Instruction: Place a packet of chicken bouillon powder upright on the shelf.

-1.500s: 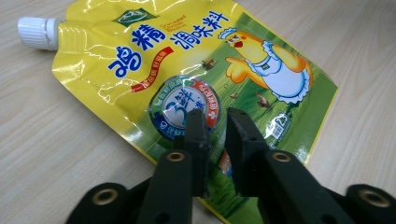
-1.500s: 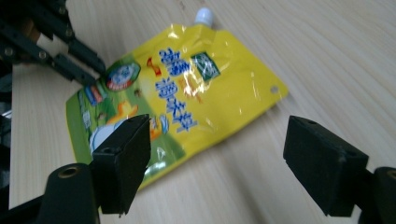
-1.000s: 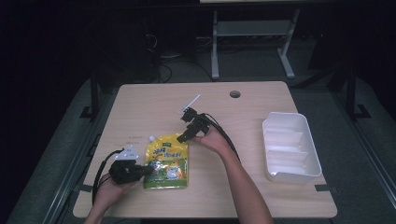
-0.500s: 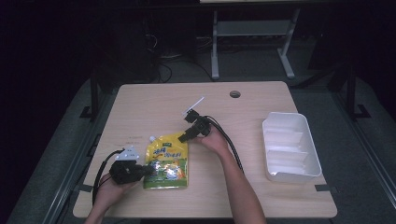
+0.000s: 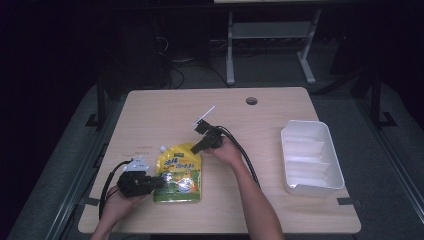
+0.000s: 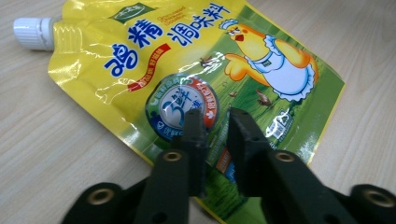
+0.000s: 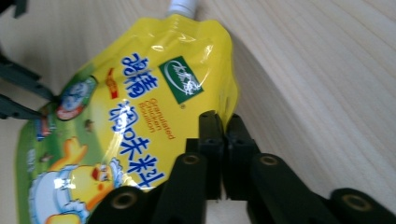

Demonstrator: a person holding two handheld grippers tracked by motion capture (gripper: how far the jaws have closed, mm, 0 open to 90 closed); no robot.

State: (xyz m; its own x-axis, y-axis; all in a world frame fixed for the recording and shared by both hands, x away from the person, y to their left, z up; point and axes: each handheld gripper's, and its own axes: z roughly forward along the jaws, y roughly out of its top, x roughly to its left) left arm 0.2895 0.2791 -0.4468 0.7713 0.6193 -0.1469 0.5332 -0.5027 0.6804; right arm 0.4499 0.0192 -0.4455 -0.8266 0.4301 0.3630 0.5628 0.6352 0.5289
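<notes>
Yellow seasoning pouch (image 5: 181,172) flat on wooden table (image 5: 165,110), near its front edge.
Right gripper (image 7: 223,122) just closed, pinching pouch edge. Left gripper (image 6: 215,121) at lower part of pouch, jaws just opened a little, small gap, gripping nothing. White tray (image 5: 310,157) well apart.

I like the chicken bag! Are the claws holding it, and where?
The right claw is shut on the yellow pouch, pinching its side edge near the top. The left claw has just been opening; its tips straddle the opposite edge without pressing.
</notes>
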